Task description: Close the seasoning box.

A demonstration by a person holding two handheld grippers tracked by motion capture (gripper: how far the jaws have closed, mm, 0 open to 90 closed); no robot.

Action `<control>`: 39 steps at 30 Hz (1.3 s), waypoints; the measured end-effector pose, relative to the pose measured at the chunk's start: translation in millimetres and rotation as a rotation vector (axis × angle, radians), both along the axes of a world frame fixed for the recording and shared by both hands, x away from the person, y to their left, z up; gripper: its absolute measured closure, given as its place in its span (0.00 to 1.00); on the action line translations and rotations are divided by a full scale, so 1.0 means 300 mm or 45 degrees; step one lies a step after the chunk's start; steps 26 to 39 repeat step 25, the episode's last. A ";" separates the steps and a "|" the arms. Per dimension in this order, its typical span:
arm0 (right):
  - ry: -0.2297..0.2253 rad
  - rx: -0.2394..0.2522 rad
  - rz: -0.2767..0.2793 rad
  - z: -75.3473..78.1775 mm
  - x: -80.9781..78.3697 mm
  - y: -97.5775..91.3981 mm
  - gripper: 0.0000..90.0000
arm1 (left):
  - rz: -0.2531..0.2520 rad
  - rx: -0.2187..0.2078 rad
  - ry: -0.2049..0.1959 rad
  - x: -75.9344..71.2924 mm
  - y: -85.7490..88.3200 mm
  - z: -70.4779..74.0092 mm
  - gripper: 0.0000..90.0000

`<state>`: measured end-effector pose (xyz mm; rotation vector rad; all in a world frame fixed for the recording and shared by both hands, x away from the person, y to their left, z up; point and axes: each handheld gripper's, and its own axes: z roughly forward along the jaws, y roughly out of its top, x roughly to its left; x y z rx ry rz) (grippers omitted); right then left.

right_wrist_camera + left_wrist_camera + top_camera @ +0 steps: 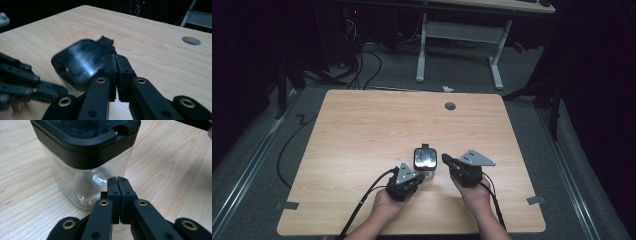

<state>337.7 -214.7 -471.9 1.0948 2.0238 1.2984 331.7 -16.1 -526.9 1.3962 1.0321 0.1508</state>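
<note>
Both hands in from bottom, palms up. Left black two-jaw gripper (411,179) fingers (113,195) pressed together, empty. Right black two-jaw gripper (451,163) same, angled toward left one.

Wooden table (362,135), grey grommet hole (450,106), white desk frame (459,35) behind.

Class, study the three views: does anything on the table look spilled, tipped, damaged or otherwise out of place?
Nothing stands out. The clear jar stands upright on the wooden table with its black lid seated squarely, and no spill shows around it. The left gripper and right gripper sit either side of it, jaws together.
</note>
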 end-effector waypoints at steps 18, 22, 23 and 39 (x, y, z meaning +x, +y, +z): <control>0.030 -0.106 -0.424 -0.144 -0.181 -0.359 0.60 | 0.572 0.052 0.008 0.055 0.667 0.004 0.57; 0.033 -0.056 -0.467 -0.135 -0.170 -0.387 0.57 | 0.584 0.049 0.001 0.054 0.671 0.004 0.56; 0.036 -0.050 -0.465 -0.135 -0.169 -0.387 0.57 | 0.574 0.052 -0.003 0.047 0.665 0.001 0.56; 0.037 -0.051 -0.460 -0.137 -0.168 -0.385 0.57 | 0.559 0.063 -0.004 0.041 0.656 0.000 0.56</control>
